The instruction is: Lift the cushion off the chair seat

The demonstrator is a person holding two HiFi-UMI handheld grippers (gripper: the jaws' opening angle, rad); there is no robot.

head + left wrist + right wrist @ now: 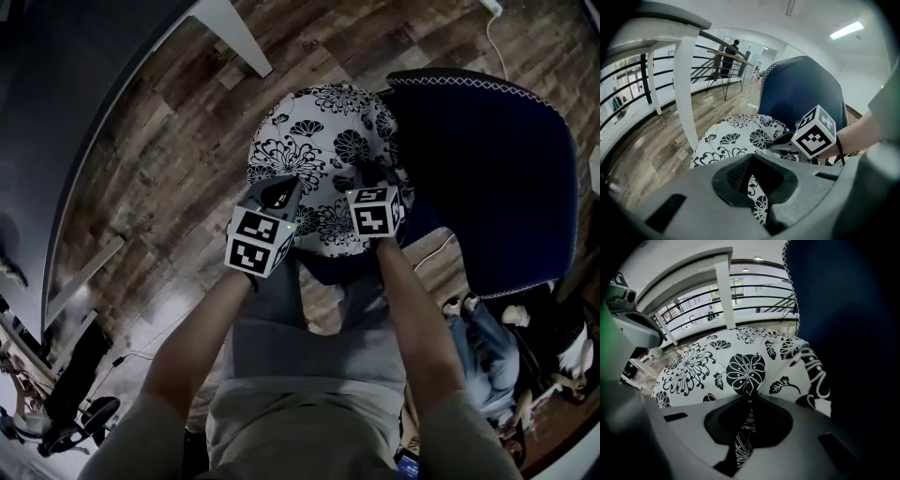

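Nearest the head camera, two bare forearms [202, 337] are seen reaching down and forward, one gripper held in each hand. The left gripper [281, 194] is set on the near left part of the cushion [314, 131]. In its own view the jaws are brought together, and a narrow fold of the flowered cloth is pinched between them. The right gripper [367, 176] is planted just beside it on the cushion's near right part, next to the chair [487, 178] back. Its jaws are likewise closed, with a strip of the same cloth caught in the slit between them. The two grippers are held near each other but apart.

The cushion, white with black flowers, is laid on the chair seat, and its right edge is pressed against the dark blue back. That back is edged with a pale zigzag trim.

Beyond the chair, a wood-plank floor [169, 141] is seen, and a white post [686, 93] is stood on it. Farther off, a dark railing [628, 89] is run along the room's edge, and a person [731, 56] is seen by a high table.
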